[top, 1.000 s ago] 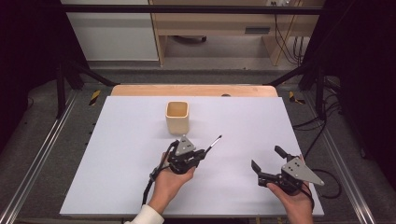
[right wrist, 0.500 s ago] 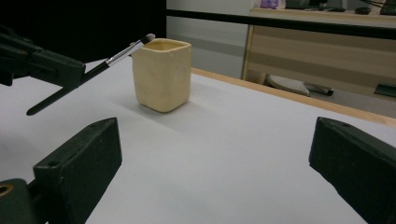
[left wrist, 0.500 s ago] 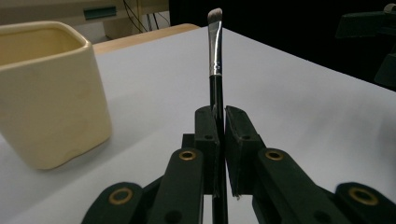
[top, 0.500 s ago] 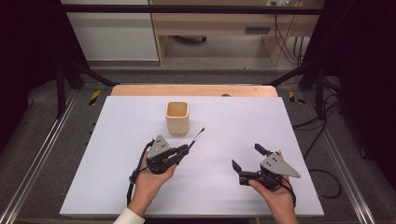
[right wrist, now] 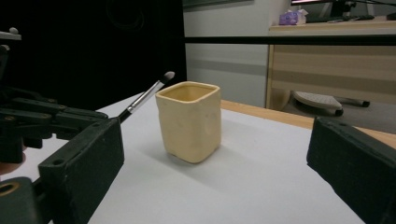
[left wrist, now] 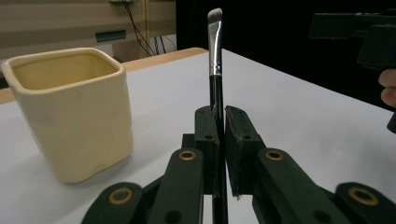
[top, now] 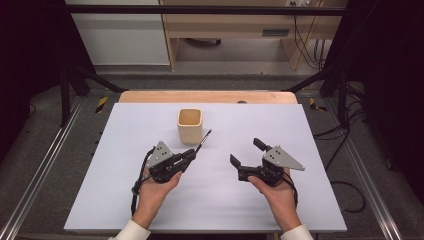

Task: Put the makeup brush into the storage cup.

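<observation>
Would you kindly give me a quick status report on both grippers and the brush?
Left gripper shut on makeup brush, bristles up. Right gripper open, holding nothing. Cream square cup upright beyond the brush, apart from it. Nothing between brush and cup.

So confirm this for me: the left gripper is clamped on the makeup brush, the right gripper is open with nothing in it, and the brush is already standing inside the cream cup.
One part is wrong. The makeup brush is not in the cream cup: the left gripper holds it beside the cup, bristles up, as the left gripper view shows. The right gripper is open and holds nothing.
</observation>
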`<state>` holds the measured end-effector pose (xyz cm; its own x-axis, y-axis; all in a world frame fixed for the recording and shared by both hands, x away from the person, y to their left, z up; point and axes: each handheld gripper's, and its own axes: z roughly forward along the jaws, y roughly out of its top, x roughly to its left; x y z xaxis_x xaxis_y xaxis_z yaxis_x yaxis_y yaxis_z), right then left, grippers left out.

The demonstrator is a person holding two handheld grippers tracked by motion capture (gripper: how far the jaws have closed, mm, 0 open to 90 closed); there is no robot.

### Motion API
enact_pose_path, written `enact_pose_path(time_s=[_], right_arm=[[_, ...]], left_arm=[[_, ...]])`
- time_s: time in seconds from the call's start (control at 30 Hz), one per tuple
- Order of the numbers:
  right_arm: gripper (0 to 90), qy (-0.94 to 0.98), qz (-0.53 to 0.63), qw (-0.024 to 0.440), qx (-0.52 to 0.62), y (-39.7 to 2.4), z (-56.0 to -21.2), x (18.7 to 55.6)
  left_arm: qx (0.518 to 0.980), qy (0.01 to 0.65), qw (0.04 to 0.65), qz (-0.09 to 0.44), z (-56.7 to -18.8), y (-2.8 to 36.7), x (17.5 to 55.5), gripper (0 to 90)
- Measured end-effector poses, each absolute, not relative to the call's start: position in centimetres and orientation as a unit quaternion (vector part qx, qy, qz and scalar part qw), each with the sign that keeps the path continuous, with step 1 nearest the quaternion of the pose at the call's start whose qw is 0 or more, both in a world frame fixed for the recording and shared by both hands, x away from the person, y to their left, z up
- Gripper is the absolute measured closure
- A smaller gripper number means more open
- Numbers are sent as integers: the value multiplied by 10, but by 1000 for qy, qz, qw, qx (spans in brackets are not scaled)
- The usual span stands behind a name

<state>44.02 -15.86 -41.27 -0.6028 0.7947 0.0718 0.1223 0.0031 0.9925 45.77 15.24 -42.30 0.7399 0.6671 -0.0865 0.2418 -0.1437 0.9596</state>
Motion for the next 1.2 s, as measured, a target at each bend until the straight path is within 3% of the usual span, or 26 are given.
enact_pose_path(time_s=[0.43,0.63,0.93,1.2], right_arm=[[58,686,613,223,323,-123,-426,454],[60,678,626,197,332,-125,-423,449],[78,679,629,193,325,-121,-422,447],[169,666,649,167,328,-116,-423,450]], left_arm=[[722,310,589,190,-426,155,451,839],[717,315,591,195,-425,159,449,839],[711,319,594,199,-425,164,445,839],[705,320,600,200,-425,165,445,839]])
